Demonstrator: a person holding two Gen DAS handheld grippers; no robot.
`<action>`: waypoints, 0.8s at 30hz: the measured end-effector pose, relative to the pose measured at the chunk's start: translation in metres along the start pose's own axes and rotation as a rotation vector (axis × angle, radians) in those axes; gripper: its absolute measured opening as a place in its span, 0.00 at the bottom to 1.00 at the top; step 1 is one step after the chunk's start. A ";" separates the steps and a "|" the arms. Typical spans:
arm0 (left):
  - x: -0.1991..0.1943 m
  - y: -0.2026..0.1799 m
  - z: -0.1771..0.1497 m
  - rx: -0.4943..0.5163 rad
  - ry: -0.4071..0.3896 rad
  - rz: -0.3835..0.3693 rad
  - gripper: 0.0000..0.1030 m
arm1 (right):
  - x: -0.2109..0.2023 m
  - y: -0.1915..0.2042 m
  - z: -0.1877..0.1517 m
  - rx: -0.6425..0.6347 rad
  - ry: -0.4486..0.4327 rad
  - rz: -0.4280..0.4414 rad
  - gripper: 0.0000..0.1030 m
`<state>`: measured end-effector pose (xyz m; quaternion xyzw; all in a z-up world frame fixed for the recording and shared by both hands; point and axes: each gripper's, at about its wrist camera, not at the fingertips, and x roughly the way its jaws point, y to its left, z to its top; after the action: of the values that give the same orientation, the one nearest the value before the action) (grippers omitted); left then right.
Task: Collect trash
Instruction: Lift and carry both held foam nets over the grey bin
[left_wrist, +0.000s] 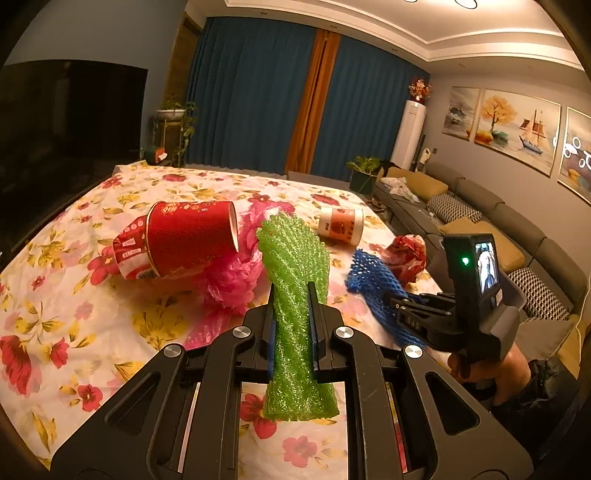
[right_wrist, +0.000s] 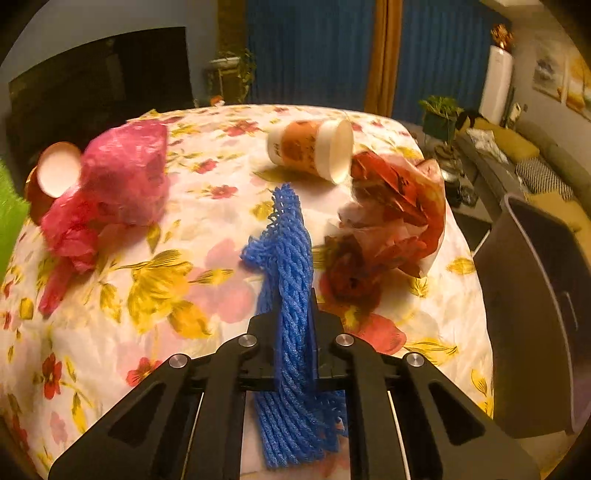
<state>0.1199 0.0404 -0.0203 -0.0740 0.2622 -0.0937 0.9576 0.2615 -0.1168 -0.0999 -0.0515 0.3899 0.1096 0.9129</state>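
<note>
Floral-cloth table (right_wrist: 207, 258), trash scattered across it; dark bin (right_wrist: 535, 314) standing off the right edge, open mouth tilted toward the table.

Still lying on the cloth: red paper cup (left_wrist: 192, 236) tipped on its side over a printed wrapper (left_wrist: 131, 251), pink plastic bag (right_wrist: 118, 184) just beside it, white-and-orange cup (right_wrist: 314, 147) also on its side, crumpled red-and-white wrapper (right_wrist: 395, 221) touching that cup's rim.

Left gripper (left_wrist: 291, 295): clamped on green foam net (left_wrist: 295, 266), net squeezed narrow between the pads, both ends flaring free, raised off the cloth.

Right gripper (right_wrist: 295, 306): clenched on blue foam net (right_wrist: 291, 258), grip about mid-length, far end draped on the cloth, near end hanging under the jaws.

Likely step in hand: blue net pinched, lift and carry to the bin next. To do it well:
- Lift straight up first, clear the far end off the cloth before swinging right; otherwise likely to snag the red-and-white wrapper close alongside.
- Keep squeeze firm; foam springy and compressible, could creep out.
- Get well over the bin mouth before letting go; light net may catch on the rim.
- Green net same route after, crossing over the right side.
</note>
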 end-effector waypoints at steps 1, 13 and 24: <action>0.000 0.000 0.000 0.002 -0.001 0.000 0.12 | -0.004 0.002 -0.002 -0.007 -0.012 0.004 0.11; -0.006 -0.019 0.005 0.037 -0.021 -0.024 0.12 | -0.076 -0.001 -0.006 -0.005 -0.176 0.056 0.11; 0.000 -0.054 0.015 0.087 -0.044 -0.079 0.12 | -0.134 -0.044 -0.005 0.080 -0.311 0.042 0.11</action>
<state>0.1201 -0.0107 0.0029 -0.0448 0.2338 -0.1411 0.9610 0.1787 -0.1815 -0.0062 0.0105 0.2491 0.1196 0.9610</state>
